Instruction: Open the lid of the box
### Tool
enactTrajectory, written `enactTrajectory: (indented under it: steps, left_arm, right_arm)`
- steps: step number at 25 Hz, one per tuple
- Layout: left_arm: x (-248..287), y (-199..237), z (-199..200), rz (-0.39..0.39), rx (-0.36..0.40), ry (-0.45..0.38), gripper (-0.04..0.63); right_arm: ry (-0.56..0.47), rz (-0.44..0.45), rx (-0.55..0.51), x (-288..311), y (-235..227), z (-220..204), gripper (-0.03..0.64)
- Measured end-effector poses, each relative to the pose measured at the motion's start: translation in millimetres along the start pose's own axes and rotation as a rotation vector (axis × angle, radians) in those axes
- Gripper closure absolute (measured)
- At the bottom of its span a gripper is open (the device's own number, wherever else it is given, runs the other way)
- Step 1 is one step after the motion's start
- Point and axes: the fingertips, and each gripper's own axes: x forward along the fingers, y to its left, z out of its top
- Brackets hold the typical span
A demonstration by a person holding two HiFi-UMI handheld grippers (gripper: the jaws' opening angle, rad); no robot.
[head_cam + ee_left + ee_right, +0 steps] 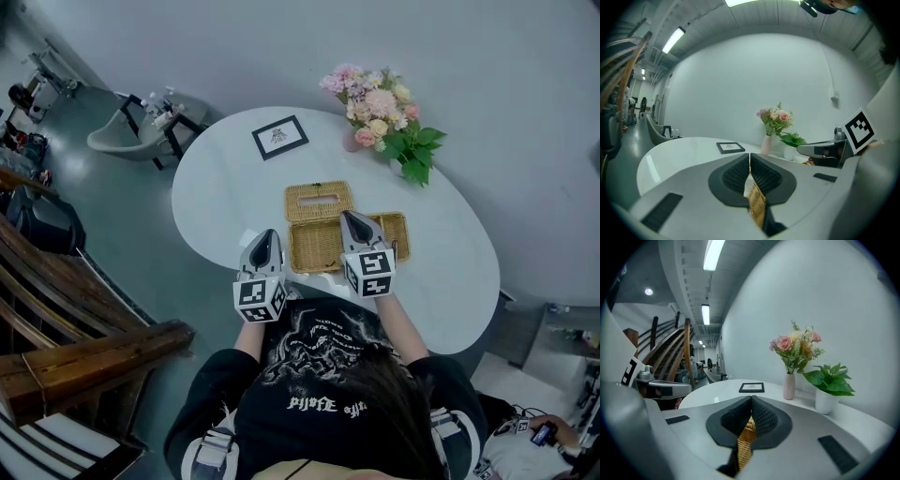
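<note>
The person is sitting at a white oval table (216, 187), on which a rectangular box of woven tan wicker (314, 246) is lying near its front edge, just ahead of the person. A flat wicker panel with a slot (319, 202) is showing along the box's far side. The left gripper (267, 234) is reaching to the box's left end, its jaws pressed together and pinching a strip of the wicker (757, 206). The right gripper (352, 217) is pinching the weave (744, 446) further right, jaws likewise squeezed together. Beyond the box are standing a black picture frame (279, 137), a pink bouquet in a vase (370, 103) and a green potted plant (412, 150).
</note>
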Motion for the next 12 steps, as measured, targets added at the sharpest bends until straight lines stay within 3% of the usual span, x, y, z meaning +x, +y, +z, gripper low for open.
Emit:
enactTrajectory:
  steps: [12]
  left_arm:
    - [-4.9,-3.7,-9.5,-0.002,-0.002,0.02,0.569]
  right_arm:
    - [-0.012,0.004,-0.072,-1.9,4.0,1.3,0.592]
